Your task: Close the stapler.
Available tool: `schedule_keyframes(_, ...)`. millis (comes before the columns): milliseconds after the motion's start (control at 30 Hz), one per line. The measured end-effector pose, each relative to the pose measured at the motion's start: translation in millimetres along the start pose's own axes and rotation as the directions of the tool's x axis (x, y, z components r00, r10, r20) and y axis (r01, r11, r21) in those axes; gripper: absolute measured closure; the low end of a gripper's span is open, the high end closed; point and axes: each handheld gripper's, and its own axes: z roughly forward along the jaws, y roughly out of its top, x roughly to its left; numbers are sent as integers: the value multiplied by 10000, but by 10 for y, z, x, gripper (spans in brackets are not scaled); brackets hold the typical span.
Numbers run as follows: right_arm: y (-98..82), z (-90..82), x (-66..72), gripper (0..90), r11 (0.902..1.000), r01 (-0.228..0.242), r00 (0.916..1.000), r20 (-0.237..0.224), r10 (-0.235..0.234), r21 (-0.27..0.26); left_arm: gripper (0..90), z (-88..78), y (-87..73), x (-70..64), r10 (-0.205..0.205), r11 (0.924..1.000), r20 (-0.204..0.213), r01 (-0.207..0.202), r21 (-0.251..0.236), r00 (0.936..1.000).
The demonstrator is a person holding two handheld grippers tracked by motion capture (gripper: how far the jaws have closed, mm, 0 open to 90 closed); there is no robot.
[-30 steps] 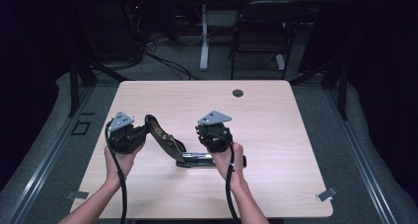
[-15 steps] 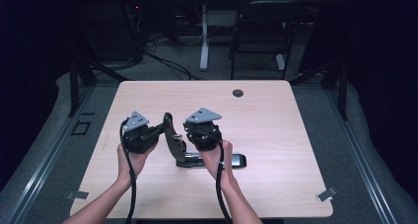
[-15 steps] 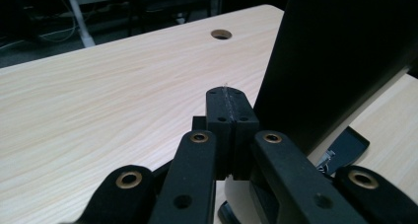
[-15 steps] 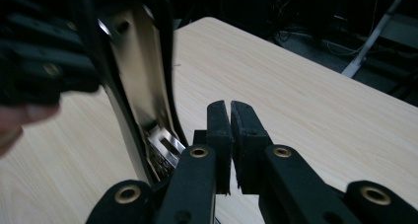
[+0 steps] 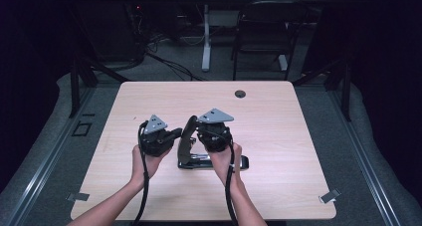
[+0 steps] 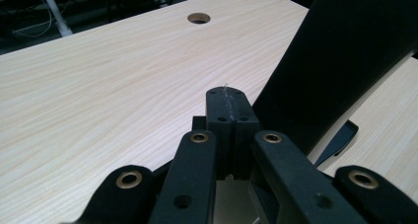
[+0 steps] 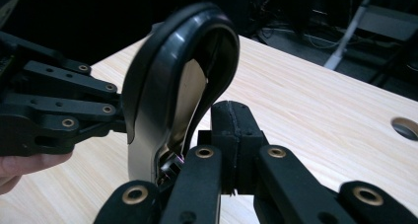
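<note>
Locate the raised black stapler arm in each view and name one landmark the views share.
High view: stapler arm stands at table centre, between the two tools.
Left gripper view: broad black shape at upper right.
Right gripper view: curved arm left of centre.
Shared landmark: round cable hole.

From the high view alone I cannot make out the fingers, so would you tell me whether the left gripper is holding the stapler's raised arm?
Observer: No. The left gripper view shows the left gripper with its fingers shut together and nothing between them, close beside the stapler's raised arm.
Operator: Thank you. And the right one?
Observer: In the right gripper view, the right gripper is also shut and empty, its tips just next to the arm's hollow underside.
Operator: Is anything visible inside that arm?
Observer: Yes, a pale metal strip runs along the inside.
</note>
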Motion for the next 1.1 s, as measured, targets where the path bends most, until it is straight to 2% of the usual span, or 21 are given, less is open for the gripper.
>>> schedule_keyframes(667, -231, -109, -219, 900, 9971, -760, 9969, 198, 760, 10, 900, 138, 32, -119, 395, 9988, 257, -402, 279, 9989)
schedule_keyframes(933, -400, -137, -375, 900, 9898, -1422, 9898, 116, 1421, 29, 900, 214, 26, -190, 497, 9982, 330, -508, 329, 9982)
schedule_keyframes(1100, -464, -150, -421, 900, 9866, -1632, 9865, 134, 1631, 32, 900, 242, 23, -212, 535, 9978, 365, -548, 360, 9979)
